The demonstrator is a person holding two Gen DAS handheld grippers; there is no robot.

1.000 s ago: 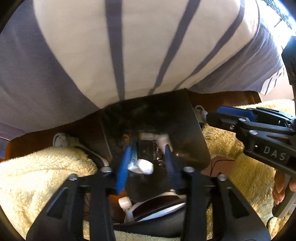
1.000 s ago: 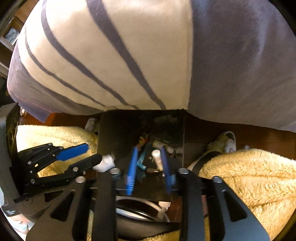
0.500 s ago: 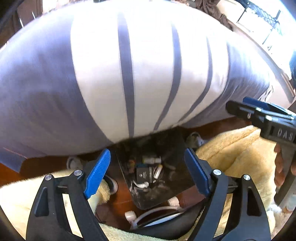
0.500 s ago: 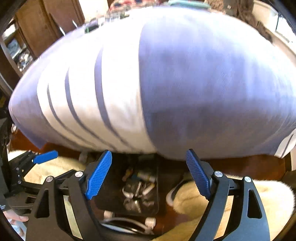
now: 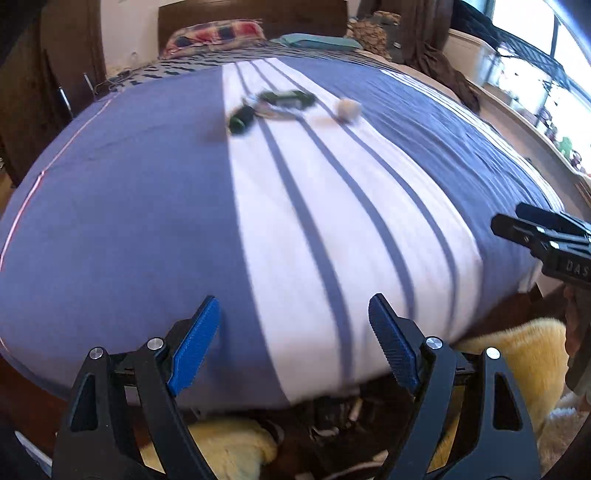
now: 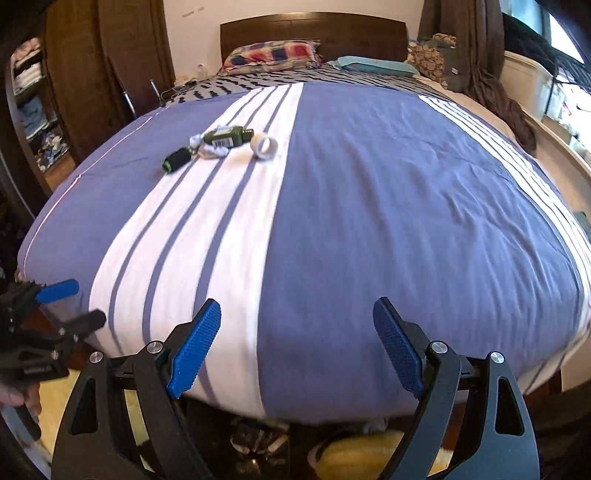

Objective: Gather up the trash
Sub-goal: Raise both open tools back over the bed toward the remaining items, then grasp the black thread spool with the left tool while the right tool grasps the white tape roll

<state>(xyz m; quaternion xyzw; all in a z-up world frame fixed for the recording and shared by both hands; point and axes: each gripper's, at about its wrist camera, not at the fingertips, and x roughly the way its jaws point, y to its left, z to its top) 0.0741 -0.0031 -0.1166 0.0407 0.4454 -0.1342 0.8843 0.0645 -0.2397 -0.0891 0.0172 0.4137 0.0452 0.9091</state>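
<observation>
Trash lies far up on the striped bed cover: a green bottle [image 6: 227, 136], a small black and green cylinder [image 6: 176, 160], crumpled white paper [image 6: 212, 150] and a white tape ring [image 6: 264, 147]. The same pile shows blurred in the left wrist view: the bottle [image 5: 286, 99], the cylinder [image 5: 241, 120], the white ring [image 5: 348, 109]. My left gripper [image 5: 295, 343] is open and empty at the foot of the bed. My right gripper [image 6: 297, 347] is open and empty there too. The dark trash bin [image 5: 332, 413] sits below the bed edge, mostly hidden.
The blue and white bed cover [image 6: 369, 203] fills both views. Pillows [image 6: 273, 55] and a headboard [image 6: 314, 29] stand at the far end. A yellow fluffy rug [image 5: 524, 354] lies on the floor. A wardrobe [image 6: 74, 74] stands left; clothes [image 6: 491, 92] and a window ledge lie right.
Both grippers opened, let their trash drop into the bin, and rose from the bin to look over the bed top. The trash pile on the bed came into view.
</observation>
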